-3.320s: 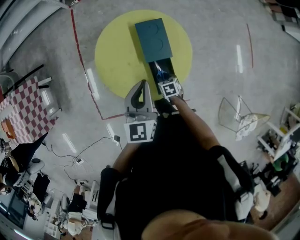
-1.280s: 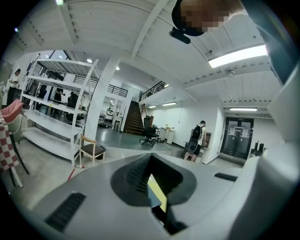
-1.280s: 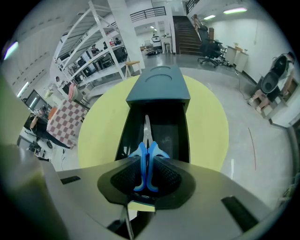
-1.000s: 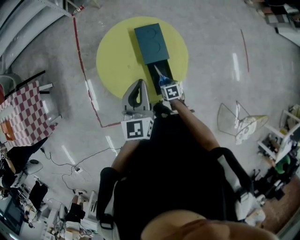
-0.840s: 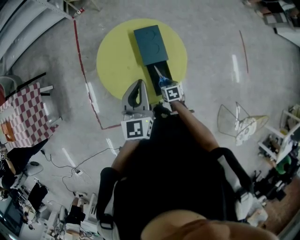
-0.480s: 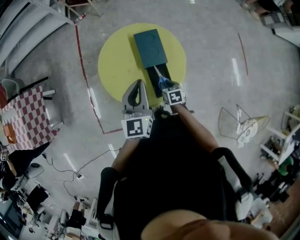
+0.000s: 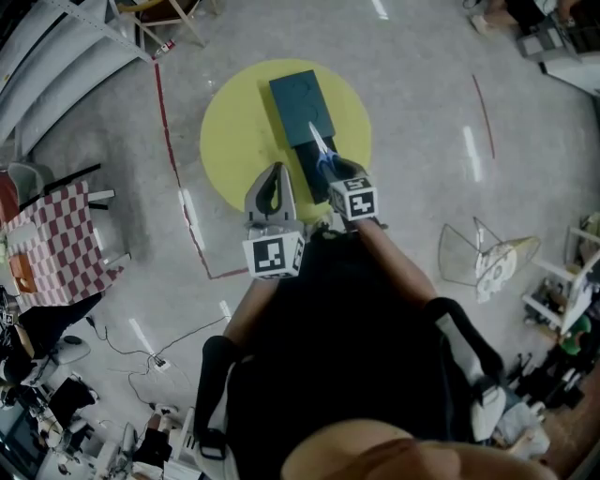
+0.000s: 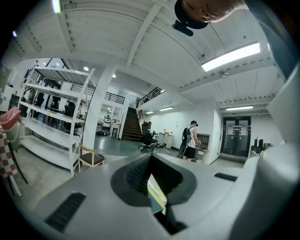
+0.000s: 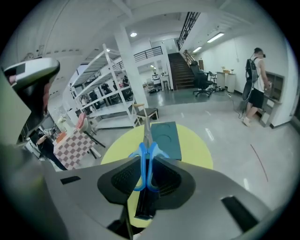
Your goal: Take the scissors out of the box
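Blue-handled scissors (image 7: 322, 157) hang above the pulled-out dark drawer (image 7: 311, 178) of the teal box (image 7: 302, 98) on the round yellow table (image 7: 234, 131). My right gripper (image 7: 330, 169) is shut on their handles, with the blades pointing away over the box lid. In the right gripper view, the scissors (image 9: 146, 161) stand between the jaws of the right gripper (image 9: 146, 157), above the drawer (image 9: 146, 206) and in front of the box (image 9: 168, 137). My left gripper (image 7: 280, 169) hovers at the table's near edge, left of the drawer. It is shut and holds nothing, and in its own view the left gripper (image 8: 151, 157) points out into the room.
A red tape line (image 7: 171, 127) runs along the floor left of the table. A checkered table (image 7: 52, 246) stands far left, a wire frame (image 7: 478, 251) to the right and a chair (image 7: 173, 21) beyond the table. A person (image 9: 256, 86) stands by a far counter.
My right gripper has lifted the scissors up out of the drawer, and their blades now reach over the box lid. The left gripper has stayed where it was.
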A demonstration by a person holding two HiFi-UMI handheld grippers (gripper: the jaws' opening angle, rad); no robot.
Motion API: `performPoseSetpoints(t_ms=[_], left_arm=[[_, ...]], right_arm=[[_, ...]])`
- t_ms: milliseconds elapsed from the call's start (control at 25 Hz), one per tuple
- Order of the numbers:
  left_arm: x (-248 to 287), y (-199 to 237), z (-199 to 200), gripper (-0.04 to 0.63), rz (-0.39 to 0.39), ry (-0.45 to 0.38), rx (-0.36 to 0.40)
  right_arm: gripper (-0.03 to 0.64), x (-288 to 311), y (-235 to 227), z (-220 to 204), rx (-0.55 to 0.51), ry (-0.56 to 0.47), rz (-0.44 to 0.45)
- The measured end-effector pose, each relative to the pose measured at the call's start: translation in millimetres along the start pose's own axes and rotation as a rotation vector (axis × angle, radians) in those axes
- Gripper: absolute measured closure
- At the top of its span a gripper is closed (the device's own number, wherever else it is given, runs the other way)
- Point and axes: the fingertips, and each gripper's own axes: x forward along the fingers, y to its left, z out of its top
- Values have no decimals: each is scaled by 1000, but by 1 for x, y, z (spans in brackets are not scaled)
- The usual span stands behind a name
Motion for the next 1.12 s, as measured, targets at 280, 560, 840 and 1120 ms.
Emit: performPoseSetpoints(t_ms=[280, 560, 840, 1120], left_arm=[[3, 1, 4, 600, -1, -16, 4], [6, -2, 2, 600, -1, -8, 4], [8, -5, 8, 600, -2, -18, 11], [12, -7, 5, 600, -5, -12, 10]], right_arm=[[534, -29, 5, 44, 1, -132, 4], [534, -67, 4, 76, -20, -288, -1], [534, -121, 18, 109, -52, -466, 21], [534, -150, 33, 121, -86, -563, 41]])
